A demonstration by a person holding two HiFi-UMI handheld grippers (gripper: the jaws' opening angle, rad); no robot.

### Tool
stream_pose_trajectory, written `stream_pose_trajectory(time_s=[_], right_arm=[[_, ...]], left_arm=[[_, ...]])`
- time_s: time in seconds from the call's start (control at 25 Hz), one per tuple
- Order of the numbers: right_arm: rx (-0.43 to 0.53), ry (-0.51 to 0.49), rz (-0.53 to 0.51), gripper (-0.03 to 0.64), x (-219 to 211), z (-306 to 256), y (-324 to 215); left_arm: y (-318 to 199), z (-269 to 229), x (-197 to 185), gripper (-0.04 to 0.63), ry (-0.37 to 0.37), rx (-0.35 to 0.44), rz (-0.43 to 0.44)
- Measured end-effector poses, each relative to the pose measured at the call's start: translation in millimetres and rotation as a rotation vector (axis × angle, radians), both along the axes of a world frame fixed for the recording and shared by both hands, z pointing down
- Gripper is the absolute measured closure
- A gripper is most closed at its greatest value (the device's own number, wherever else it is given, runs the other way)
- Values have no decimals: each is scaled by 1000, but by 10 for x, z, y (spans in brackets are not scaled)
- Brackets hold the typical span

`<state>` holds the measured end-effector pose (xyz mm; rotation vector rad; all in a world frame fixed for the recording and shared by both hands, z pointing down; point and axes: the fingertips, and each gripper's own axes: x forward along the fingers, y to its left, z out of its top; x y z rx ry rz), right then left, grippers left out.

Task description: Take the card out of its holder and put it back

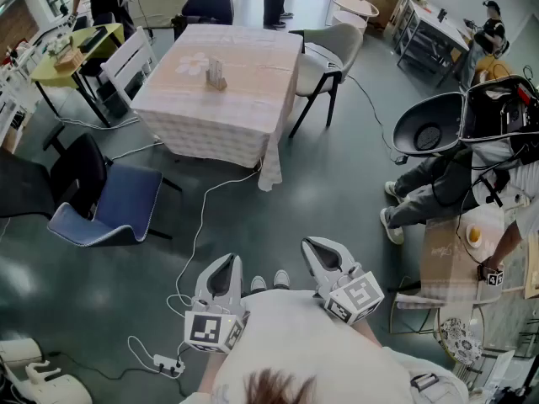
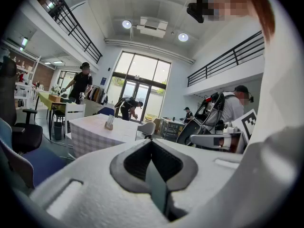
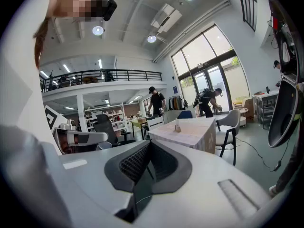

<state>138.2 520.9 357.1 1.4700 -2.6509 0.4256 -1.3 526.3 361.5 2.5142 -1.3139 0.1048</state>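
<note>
Card holder (image 1: 217, 75) is standing upright near the middle of the cloth-covered table (image 1: 261, 66), across the grey floor and well apart from both grippers. The left gripper (image 1: 222, 266) and the right gripper (image 1: 323, 249) are hovering side by side close to the person's chest, pointing towards the table, each with its jaws pressed together on nothing.
</note>
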Motion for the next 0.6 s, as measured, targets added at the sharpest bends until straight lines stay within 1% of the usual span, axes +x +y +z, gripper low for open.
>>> stream_pose_trajectory(time_s=[0.2, 0.44, 0.6], right_arm=[[2, 4, -2, 621, 18, -51, -5], [-10, 12, -13, 621, 116, 15, 81], [-18, -11, -43, 620, 150, 15, 154]], left_arm=[[-11, -66, 38, 595, 16, -3, 4], [76, -79, 173, 595, 34, 7, 9], [143, -52, 249, 595, 41, -6, 13]])
